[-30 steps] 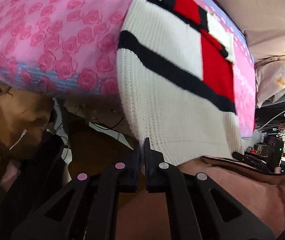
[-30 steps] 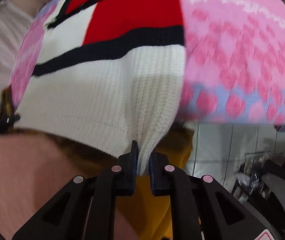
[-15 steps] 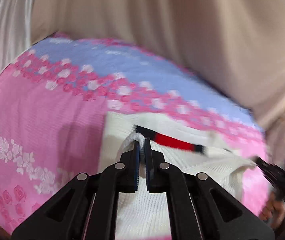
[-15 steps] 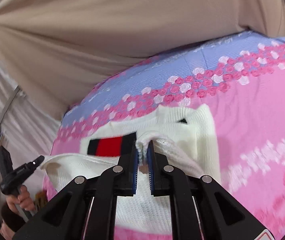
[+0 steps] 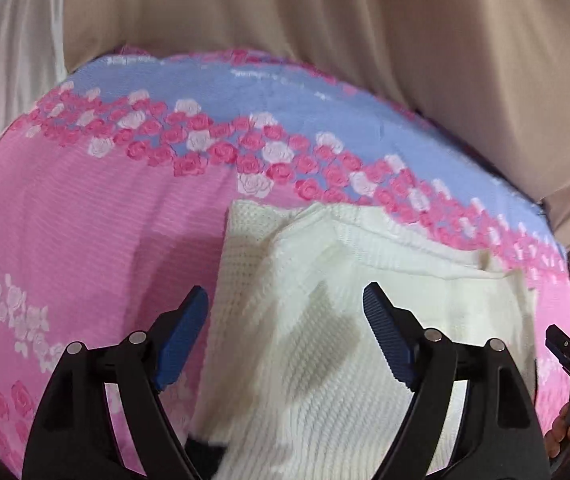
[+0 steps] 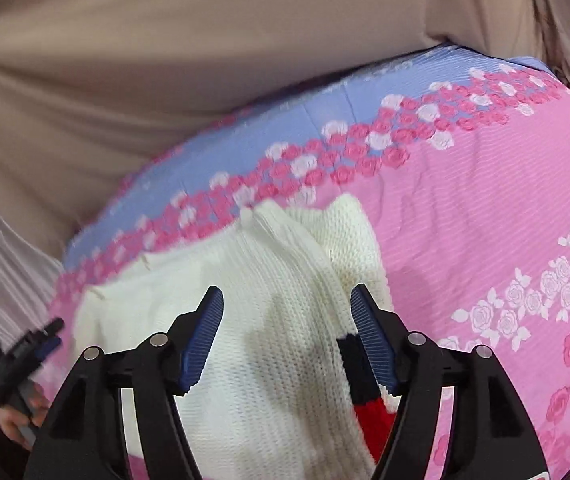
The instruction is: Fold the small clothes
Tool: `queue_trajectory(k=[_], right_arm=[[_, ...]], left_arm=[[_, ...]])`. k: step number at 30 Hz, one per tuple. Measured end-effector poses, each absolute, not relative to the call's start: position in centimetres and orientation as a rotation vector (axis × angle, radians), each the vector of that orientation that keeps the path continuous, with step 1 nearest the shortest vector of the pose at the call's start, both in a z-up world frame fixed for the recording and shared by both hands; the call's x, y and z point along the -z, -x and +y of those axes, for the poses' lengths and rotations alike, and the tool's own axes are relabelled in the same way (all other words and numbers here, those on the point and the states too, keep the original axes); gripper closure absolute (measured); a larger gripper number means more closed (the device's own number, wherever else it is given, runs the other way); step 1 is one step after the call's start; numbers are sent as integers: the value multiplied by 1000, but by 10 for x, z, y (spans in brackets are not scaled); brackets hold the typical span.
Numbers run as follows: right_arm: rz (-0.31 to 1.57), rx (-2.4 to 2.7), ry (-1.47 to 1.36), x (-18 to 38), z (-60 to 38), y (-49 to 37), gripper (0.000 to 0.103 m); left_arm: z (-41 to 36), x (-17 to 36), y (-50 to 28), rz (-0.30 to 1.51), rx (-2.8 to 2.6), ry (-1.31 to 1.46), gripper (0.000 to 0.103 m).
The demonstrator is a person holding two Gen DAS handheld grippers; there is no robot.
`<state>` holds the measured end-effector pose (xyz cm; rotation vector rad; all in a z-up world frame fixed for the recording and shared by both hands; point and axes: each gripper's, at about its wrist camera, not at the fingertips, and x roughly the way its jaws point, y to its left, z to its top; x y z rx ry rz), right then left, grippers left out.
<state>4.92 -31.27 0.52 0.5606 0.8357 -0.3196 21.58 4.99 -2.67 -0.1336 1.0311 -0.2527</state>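
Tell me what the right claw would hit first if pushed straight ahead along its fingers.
Most likely the folded white knit sweater, which lies between the open right claw fingers and ahead of them. Beyond it is the pink floral bedcover. Depth is uncertain.

The sweater (image 5: pixel 325 320) shows chunky cream knit, ribbed and matt, soft-looking wool or acrylic, with a red and dark patch (image 6: pixel 365 400) of the same knit. Under it, the bedsheet (image 5: pixel 85 220) is thin printed cloth with a fine crinkled weave, pink and blue with roses. The left gripper (image 5: pixel 285 304) and right gripper (image 6: pixel 287 300) are matt black plastic, blue ridged rubbery pads (image 5: pixel 385 340), small shiny metal pins. Behind, a beige curtain (image 5: pixel 325 20) hangs, smooth with a faint sheen.
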Motion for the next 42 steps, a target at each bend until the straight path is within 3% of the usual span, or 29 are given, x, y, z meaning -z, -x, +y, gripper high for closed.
queue_trajectory(k=[2, 3, 4, 5, 6, 7, 8, 11, 14, 17, 20, 21, 22, 23, 24, 26, 28, 33, 35, 36, 37, 38, 39, 42], right_arm=[[889, 327, -528, 12, -312, -72, 37], [914, 331, -515, 19, -313, -84, 37], [931, 331, -504, 26, -315, -92, 37], [958, 333, -488, 34, -316, -102, 40], [984, 332, -476, 41, -318, -109, 49], [998, 322, -475, 45, -318, -113, 88], [1002, 296, -507, 44, -323, -114, 92], [833, 250, -614, 6, -336, -89, 93], [728, 289, -676, -16, -358, -70, 94], [817, 334, -716, 24, -382, -89, 94], [931, 350, -683, 65, -380, -109, 95], [925, 361, -667, 59, -377, -108, 94], [909, 368, -653, 46, -372, -103, 88], [890, 374, -642, 35, -369, -97, 84], [866, 385, -622, 22, -363, -86, 79], [846, 372, -599, 3, -350, -57, 43], [872, 378, -570, 3, -338, -30, 33], [1061, 354, -685, 68, -311, 43, 30], [1003, 364, -711, 73, -304, 53, 33], [1000, 329, -741, 74, -302, 48, 39], [1000, 315, -784, 74, -302, 42, 57], [994, 311, -813, 74, -303, 36, 82], [985, 301, -834, 72, -305, 32, 90], [896, 299, -860, 42, -314, 37, 93]], left_arm=[[46, 38, -228, 1070, 260, 179, 31], [44, 42, -234, 1083, 272, 193, 46], [42, 44, -237, 1090, 278, 193, 76], [40, 44, -239, 1095, 282, 185, 94], [40, 38, -240, 1088, 289, 195, 96], [44, 28, -238, 1059, 298, 224, 96], [48, 16, -235, 1027, 309, 242, 96], [49, -5, -239, 986, 317, 237, 96], [36, 18, -266, 1028, 293, 201, 96], [24, 60, -283, 1123, 234, 151, 95], [34, 51, -270, 1091, 249, 202, 87], [40, 44, -264, 1083, 251, 223, 66], [50, 34, -255, 1067, 243, 246, 35], [60, 26, -244, 1047, 233, 264, 25], [74, 19, -227, 1028, 233, 278, 18], [97, 20, -195, 1061, 243, 278, 18], [117, 34, -166, 1106, 209, 307, 17], [141, 79, -113, 1204, 109, 495, 18], [127, 75, -114, 1199, 164, 489, 40], [122, 74, -117, 1224, 190, 495, 65], [119, 71, -122, 1240, 198, 492, 86], [116, 63, -125, 1245, 205, 483, 87], [118, 51, -124, 1226, 207, 479, 89], [128, 19, -110, 1196, 241, 423, 90]])
